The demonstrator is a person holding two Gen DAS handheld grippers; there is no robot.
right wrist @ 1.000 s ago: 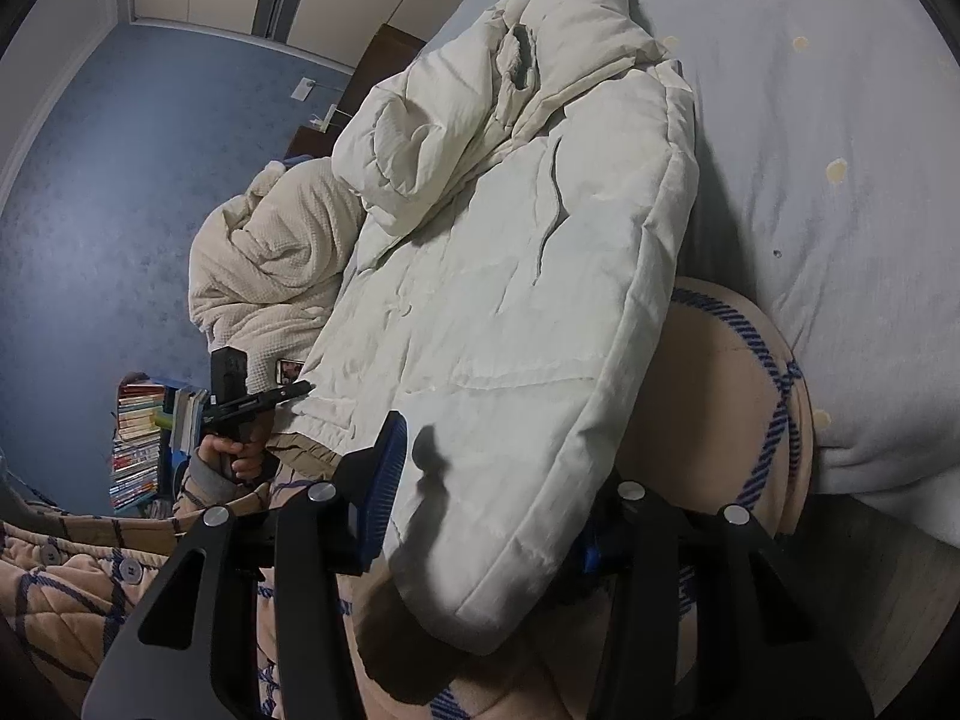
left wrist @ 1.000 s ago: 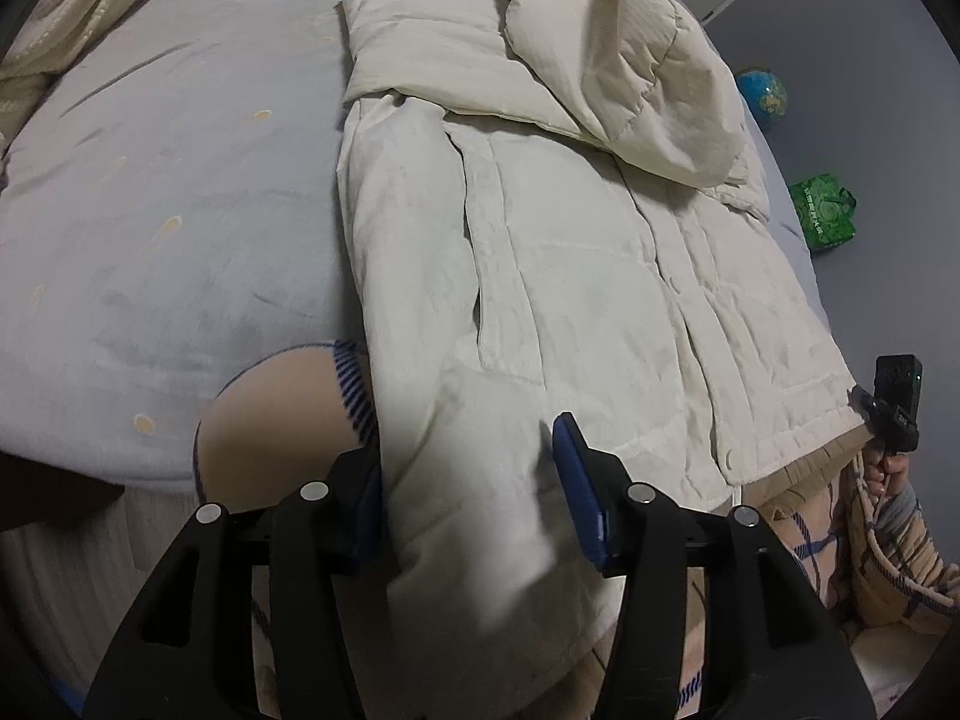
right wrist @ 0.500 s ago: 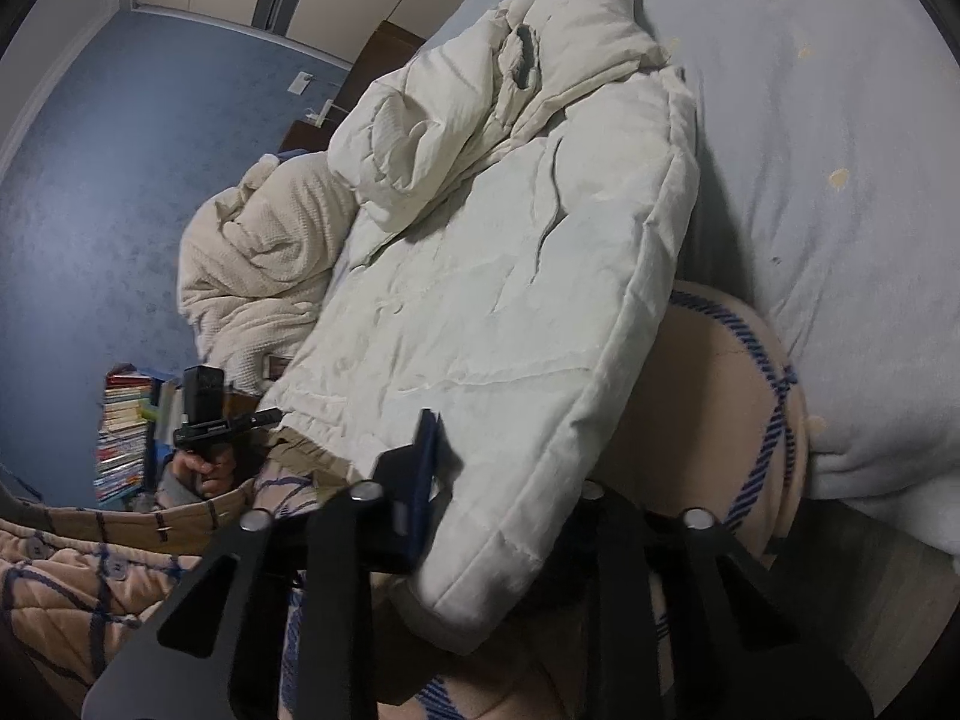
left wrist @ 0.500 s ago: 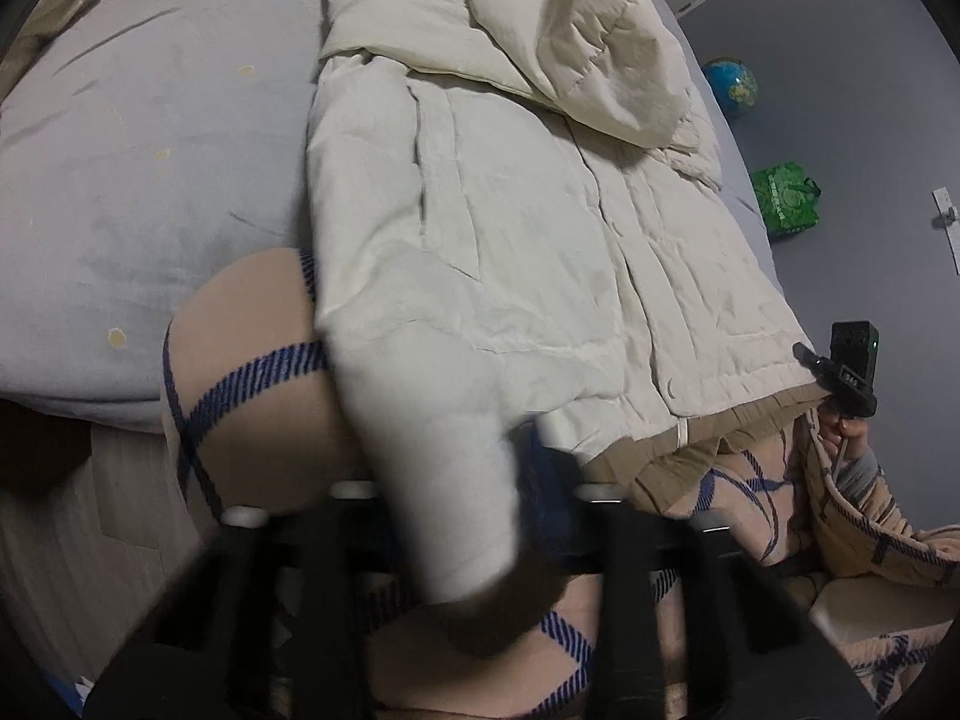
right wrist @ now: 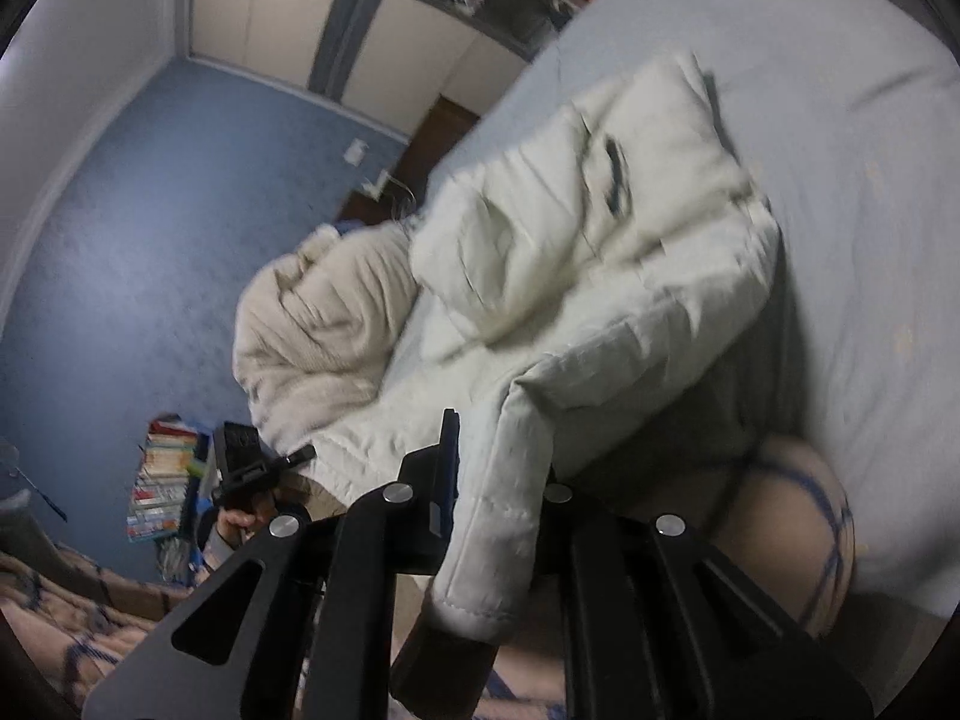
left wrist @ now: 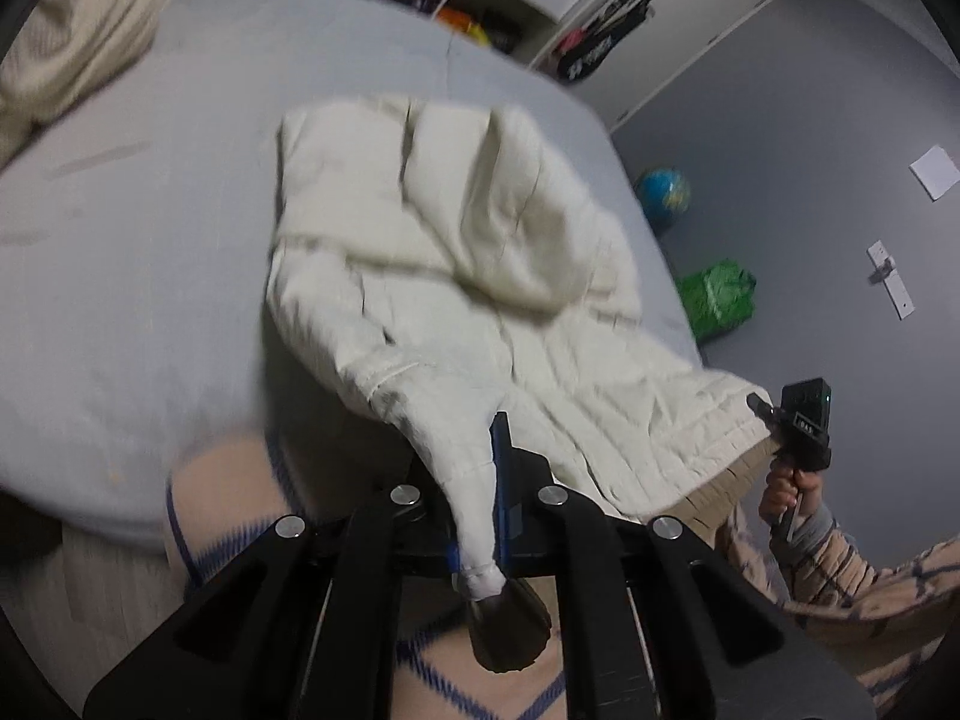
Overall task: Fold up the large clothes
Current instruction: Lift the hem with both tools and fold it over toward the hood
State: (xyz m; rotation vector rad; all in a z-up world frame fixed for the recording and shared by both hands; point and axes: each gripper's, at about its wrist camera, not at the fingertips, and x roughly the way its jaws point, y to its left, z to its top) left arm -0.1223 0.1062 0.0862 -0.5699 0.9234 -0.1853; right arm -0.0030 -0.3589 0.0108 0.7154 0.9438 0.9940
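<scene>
A cream puffer jacket (left wrist: 480, 252) lies on a pale blue bed (left wrist: 150, 210), hood at the far end. My left gripper (left wrist: 474, 468) is shut on the jacket's near hem corner and holds it lifted off the bed. My right gripper (right wrist: 498, 456) is shut on the other hem corner (right wrist: 498, 516), also lifted, so the jacket (right wrist: 600, 228) sags between them. The right gripper shows in the left wrist view (left wrist: 801, 426), the left gripper in the right wrist view (right wrist: 252, 462).
A cream blanket (right wrist: 318, 324) is heaped on the bed's far side. A beige pillow with blue stripes (right wrist: 792, 516) lies under the jacket's hem at the bed edge. A globe (left wrist: 663, 192) and a green bag (left wrist: 717, 300) are on the floor. Books (right wrist: 159, 492) are stacked by the blue wall.
Both grippers have closed on the jacket's hem corners and lifted them up off the pillow. The lower half of the jacket has risen with them.
</scene>
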